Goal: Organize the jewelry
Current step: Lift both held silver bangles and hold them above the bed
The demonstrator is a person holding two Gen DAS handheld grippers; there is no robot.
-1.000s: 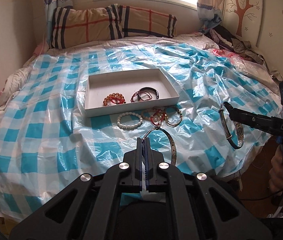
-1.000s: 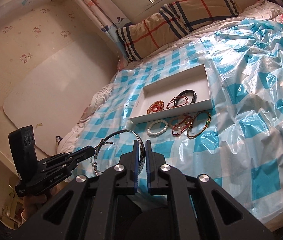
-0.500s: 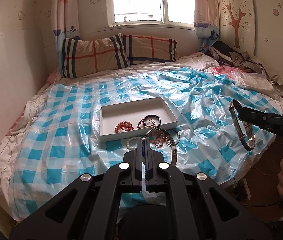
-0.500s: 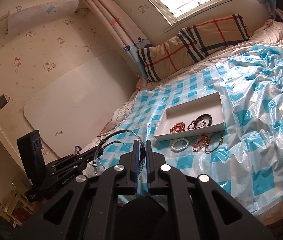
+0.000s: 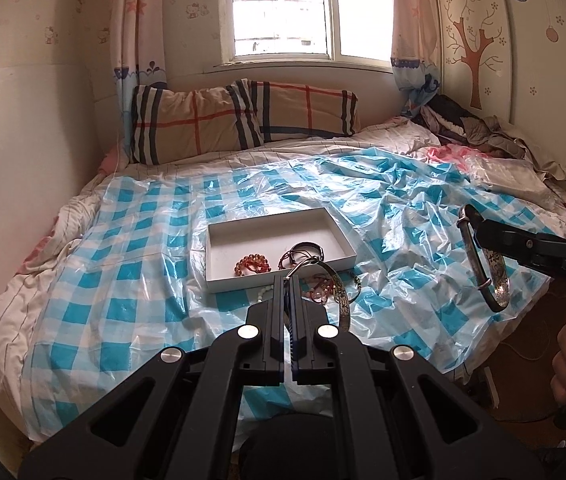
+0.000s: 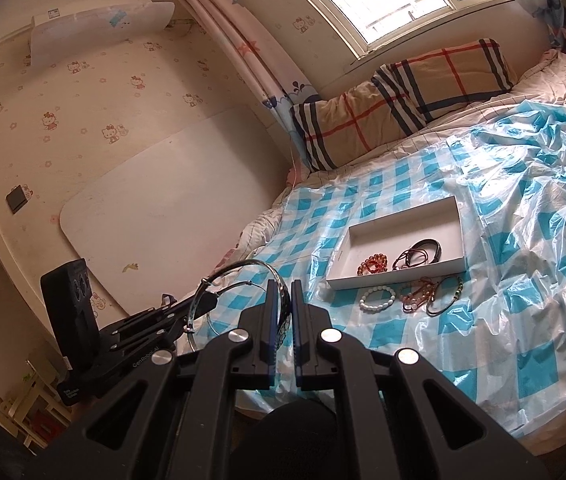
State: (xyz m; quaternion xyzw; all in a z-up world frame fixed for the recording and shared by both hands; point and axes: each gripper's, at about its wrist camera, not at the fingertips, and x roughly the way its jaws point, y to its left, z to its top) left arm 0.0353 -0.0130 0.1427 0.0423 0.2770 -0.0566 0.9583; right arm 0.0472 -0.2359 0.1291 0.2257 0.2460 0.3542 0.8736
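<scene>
Both grippers are mid-carry, well back from the bed: the left gripper [image 5: 287, 280] is pinched tight on a silver bangle [image 5: 337, 292], and the right gripper [image 6: 281, 286] is clamped on a second engraved bangle [image 5: 493, 276]. The white box [image 5: 335, 228] sits at about 12 o'clock with a few bracelets inside, more loose bracelets [image 6: 415, 294] just beside its near edge. Next move is probably lowering each bangle into the box's bare far half and letting go.
</scene>
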